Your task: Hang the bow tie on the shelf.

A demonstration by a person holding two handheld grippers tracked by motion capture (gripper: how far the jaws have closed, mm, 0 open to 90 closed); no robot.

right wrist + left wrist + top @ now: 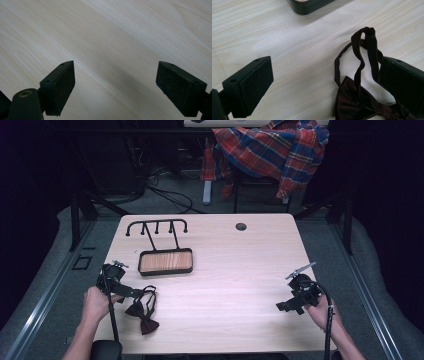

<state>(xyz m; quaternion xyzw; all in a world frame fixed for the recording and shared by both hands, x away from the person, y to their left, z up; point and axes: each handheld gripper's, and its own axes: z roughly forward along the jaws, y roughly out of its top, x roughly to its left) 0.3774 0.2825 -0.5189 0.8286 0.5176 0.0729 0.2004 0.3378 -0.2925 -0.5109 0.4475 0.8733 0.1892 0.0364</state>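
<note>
Dark maroon fabric, a bow tie (142, 314) with a thin looped neck strap, lies at the near left of the pale wooden tabletop (235, 270). My left claw (136, 293) hovers over it with its jaws spread wide; in the left gripper view the strap (364, 53) rises between the pads and brushes against the right-hand one, while the bow (357, 102) sits low between them, not clamped. My right claw (280, 306), well apart at the near right, stands open over bare wood, nothing between its pads (61, 85). Farther back on the left rests a black-rimmed rectangular wooden tray (165, 261), with a black metal hook rack (156, 226) rising behind it. Beyond the tabletop, a red plaid cloth (272, 147) drapes a chair.
</note>
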